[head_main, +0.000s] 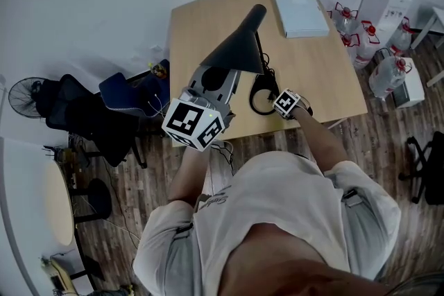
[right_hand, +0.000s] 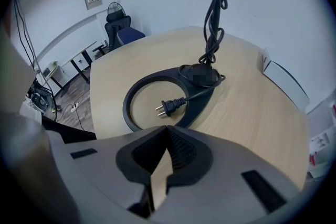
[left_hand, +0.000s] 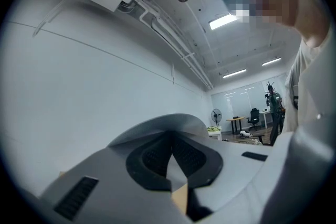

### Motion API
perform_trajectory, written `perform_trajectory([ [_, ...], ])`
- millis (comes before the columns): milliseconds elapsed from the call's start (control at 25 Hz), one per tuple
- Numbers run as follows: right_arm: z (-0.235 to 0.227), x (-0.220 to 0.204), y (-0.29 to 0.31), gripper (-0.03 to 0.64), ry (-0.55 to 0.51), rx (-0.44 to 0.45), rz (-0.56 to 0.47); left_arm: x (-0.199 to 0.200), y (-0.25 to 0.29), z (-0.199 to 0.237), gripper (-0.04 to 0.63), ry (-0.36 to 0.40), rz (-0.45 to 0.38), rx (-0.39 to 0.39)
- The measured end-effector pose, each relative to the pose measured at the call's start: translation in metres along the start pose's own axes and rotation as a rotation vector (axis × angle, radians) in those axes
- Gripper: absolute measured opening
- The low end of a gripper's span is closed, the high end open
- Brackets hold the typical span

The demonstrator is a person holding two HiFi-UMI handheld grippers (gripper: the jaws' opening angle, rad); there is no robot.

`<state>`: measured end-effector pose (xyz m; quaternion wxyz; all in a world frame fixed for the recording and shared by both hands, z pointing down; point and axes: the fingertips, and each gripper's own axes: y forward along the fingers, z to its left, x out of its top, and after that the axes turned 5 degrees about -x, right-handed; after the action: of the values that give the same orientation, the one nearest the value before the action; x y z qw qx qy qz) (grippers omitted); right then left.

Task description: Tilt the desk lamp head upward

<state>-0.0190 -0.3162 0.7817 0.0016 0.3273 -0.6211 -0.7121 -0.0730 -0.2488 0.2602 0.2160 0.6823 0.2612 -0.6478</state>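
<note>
While left hand-held gripper and right hand-held gripper are both pressed together, empty, black conical desk lamp head stands above black ring-shaped base on wooden desk, right one just beside base.

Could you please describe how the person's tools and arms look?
The left tool and right tool have grey bodies with black ribbed pads. Each carries a white cube with black square markers. The shirt is pale and short-sleeved.
</note>
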Motion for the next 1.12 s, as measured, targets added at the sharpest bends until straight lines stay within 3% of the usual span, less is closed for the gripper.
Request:
perform_trajectory([
  [320, 0.001, -0.002, 0.001, -0.005, 0.045, -0.004, -0.018, 0.003, 0.0, 0.0, 0.014, -0.029, -0.029, -0.017],
  [480, -0.002, -0.001, 0.0, -0.005, 0.137, 0.021, -0.041, -0.002, -0.003, 0.002, 0.014, -0.06, -0.044, -0.024],
  [1120, 0.006, -0.002, -0.009, -0.005, 0.212, -0.049, -0.093, -0.047, -0.024, -0.015, 0.014, -0.158, 0.079, -0.107],
])
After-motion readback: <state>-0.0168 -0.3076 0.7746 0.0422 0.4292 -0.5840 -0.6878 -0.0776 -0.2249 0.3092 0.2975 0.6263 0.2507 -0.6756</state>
